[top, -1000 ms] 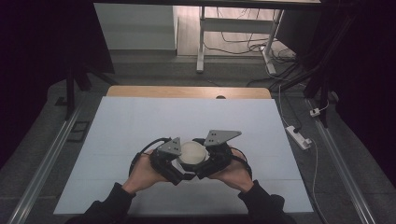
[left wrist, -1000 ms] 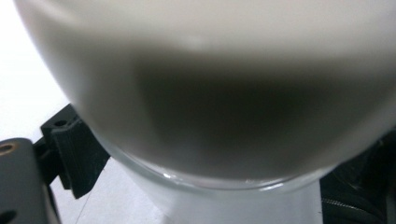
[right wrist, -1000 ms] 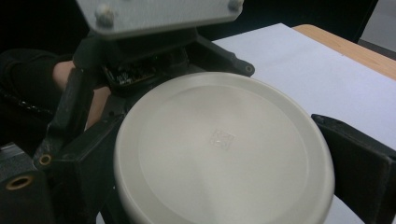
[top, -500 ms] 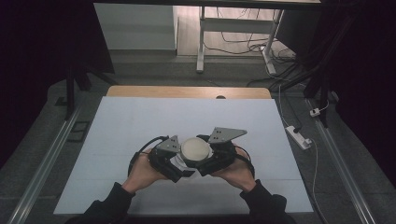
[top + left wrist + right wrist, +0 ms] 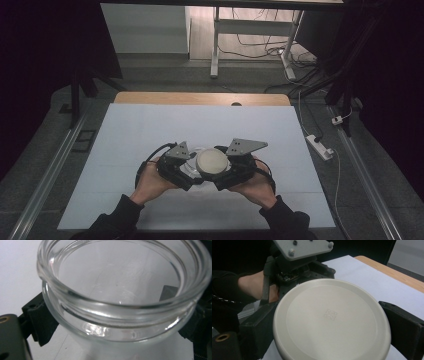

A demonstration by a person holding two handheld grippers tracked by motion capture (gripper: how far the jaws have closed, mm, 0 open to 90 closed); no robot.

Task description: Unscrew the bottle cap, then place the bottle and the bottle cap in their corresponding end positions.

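Table (image 5: 150, 135): white sheet, bare around the work.
Glass jar (image 5: 120, 302): open-mouthed, pinched below the rim by the left gripper (image 5: 186, 172) — we keep it upright, steady.
Lid (image 5: 332, 320): cream disc clamped across its edge by the right gripper (image 5: 220, 175), just beside the jar — we level it first, then lower squarely.

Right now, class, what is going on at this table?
A person at the white table works a gripper in each hand. The left gripper clamps an open glass jar between its jaws. The right gripper holds a round cream lid by its edge, close beside the jar. The lid is off the jar.
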